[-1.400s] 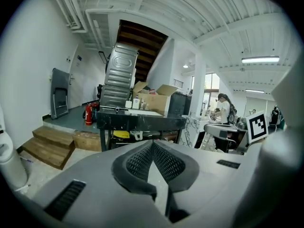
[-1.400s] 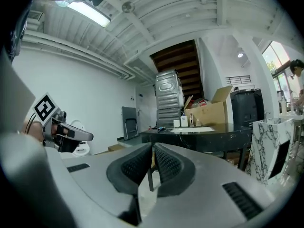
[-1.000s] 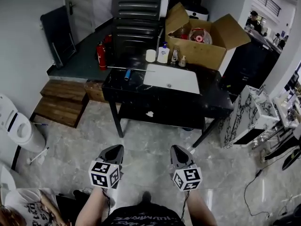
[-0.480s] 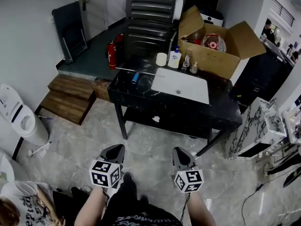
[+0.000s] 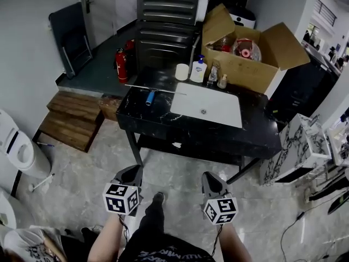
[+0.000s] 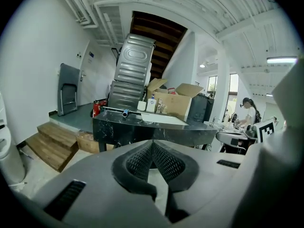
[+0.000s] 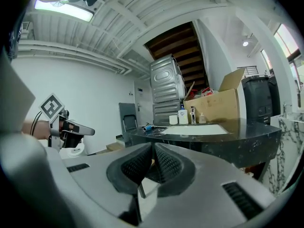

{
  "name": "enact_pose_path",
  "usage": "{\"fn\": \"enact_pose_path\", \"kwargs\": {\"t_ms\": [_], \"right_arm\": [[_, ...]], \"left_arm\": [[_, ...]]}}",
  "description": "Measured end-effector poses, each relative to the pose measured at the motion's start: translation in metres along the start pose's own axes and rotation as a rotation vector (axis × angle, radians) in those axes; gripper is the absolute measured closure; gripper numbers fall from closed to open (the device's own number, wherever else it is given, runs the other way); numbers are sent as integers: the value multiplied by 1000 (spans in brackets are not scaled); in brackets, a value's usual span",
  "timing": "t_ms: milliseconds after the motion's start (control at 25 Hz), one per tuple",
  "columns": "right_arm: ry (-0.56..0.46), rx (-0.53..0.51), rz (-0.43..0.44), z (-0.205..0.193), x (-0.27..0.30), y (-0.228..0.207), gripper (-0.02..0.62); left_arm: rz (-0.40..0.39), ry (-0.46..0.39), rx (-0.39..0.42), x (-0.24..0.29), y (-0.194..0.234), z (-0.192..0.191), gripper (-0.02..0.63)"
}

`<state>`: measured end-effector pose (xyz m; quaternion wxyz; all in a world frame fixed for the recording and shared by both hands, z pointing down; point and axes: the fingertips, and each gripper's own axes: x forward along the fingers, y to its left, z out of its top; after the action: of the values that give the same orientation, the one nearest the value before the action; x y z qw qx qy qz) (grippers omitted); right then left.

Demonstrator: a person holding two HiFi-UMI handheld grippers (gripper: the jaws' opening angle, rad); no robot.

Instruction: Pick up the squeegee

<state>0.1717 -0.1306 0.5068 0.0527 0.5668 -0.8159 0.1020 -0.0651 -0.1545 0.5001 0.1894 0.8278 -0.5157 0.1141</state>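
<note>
At the table's [image 5: 158,112] far edge, an open cardboard box [image 5: 240,64] holds red-white items, the squeegee [image 5: 150,97] lies blade crosswise, handle nearward, and the left gripper [image 5: 131,174] and right gripper [image 5: 211,179] are pressed together, empty.

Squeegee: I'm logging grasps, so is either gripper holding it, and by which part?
Nothing is held. The left gripper and right gripper are shut and empty; the squeegee lies on the table.

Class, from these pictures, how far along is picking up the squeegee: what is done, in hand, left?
Done: nothing yet; the squeegee lies untouched on the black table, beside the white sink. In hand: nothing; the left gripper and right gripper are shut and empty, short of the table. Left: reach it, open, grasp, lift.
</note>
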Motion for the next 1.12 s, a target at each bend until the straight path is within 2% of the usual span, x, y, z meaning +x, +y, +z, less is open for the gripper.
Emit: {"fn": "enact_pose_path", "kwargs": {"t_ms": [240,640,800,1040,1120], "right_arm": [[13,10,-26,16,76,-28,546],[18,0,-60,50,184,-72,546],[3,73,-69,62,219,-89,546],[-2,76,-104,77,271,-114,546],[6,79,-109,78,286,-118,546]], "left_arm": [[-29,-2,-18,75,34,40,586],[-23,32,-8,189,95,101,584],[-20,60,-7,229,117,118,584],[-24,120,-6,286,144,137,583],[-28,158,-17,305,153,140,538]]}}
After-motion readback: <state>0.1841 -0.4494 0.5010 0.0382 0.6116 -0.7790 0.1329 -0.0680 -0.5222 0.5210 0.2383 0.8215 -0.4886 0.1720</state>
